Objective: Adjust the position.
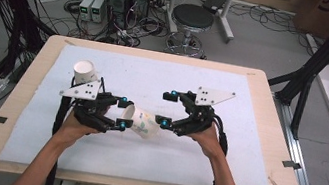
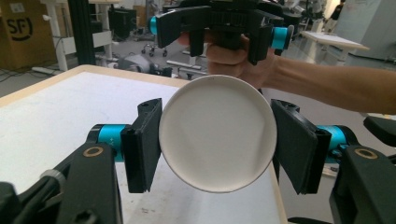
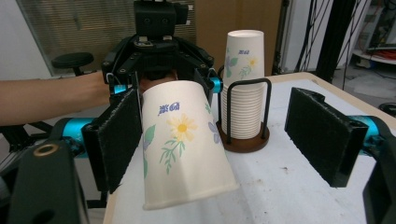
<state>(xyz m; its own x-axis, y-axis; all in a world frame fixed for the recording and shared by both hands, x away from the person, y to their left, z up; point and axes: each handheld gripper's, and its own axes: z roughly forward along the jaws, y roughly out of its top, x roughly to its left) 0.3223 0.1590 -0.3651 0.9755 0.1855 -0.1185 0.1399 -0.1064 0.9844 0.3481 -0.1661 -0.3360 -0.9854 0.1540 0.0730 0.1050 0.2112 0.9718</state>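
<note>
Black fingers (image 3: 322, 140), blue knuckles, grey plates

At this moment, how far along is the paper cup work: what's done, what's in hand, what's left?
Done: one white flower-printed paper cup is off the stack of matching cups in the black wire holder. In hand: the left gripper clamps it at its base, mouth toward the right gripper, whose jaws stand open either side of it. Left, probably: closing the right jaws on the cup, if a handover is intended.

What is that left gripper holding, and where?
The left gripper holds a paper cup by its sides near the bottom; the right gripper holds nothing.
</note>
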